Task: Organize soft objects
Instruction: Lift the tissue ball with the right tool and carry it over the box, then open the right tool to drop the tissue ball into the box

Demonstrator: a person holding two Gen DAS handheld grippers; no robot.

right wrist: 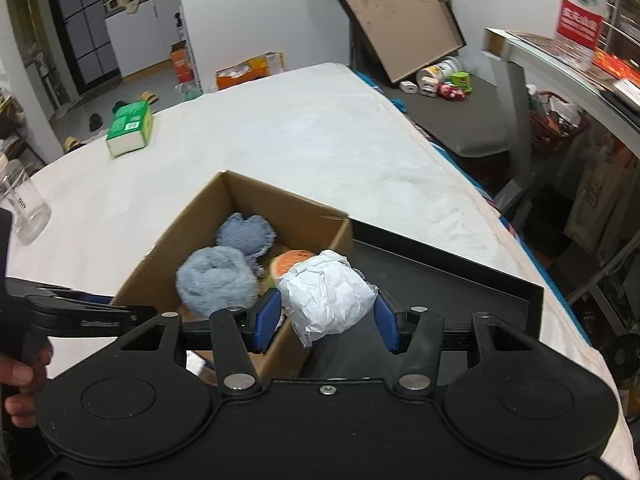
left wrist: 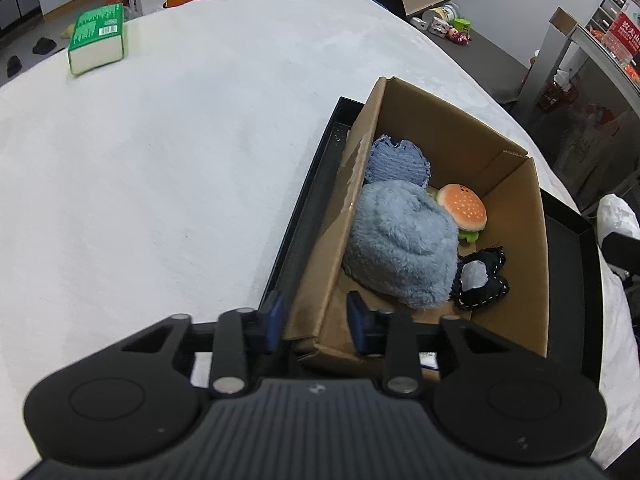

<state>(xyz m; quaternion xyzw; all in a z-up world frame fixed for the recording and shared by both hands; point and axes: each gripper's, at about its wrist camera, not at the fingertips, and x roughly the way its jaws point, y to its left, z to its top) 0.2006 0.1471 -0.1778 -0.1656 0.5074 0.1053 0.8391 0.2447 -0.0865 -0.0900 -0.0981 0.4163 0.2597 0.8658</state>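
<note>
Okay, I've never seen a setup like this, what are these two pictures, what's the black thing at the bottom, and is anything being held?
The black shapes are handheld grippers, one per hand of a person, each with a camera looking along its fingers. One picture is from the left gripper, whose fingers straddle the near wall of a cardboard box. The other is from the right gripper, which holds a white paper wad. The box sits in a black tray on a white-covered table and holds a fluffy blue toy, a denim heart and a burger toy. A green pack lies farther off.
</note>
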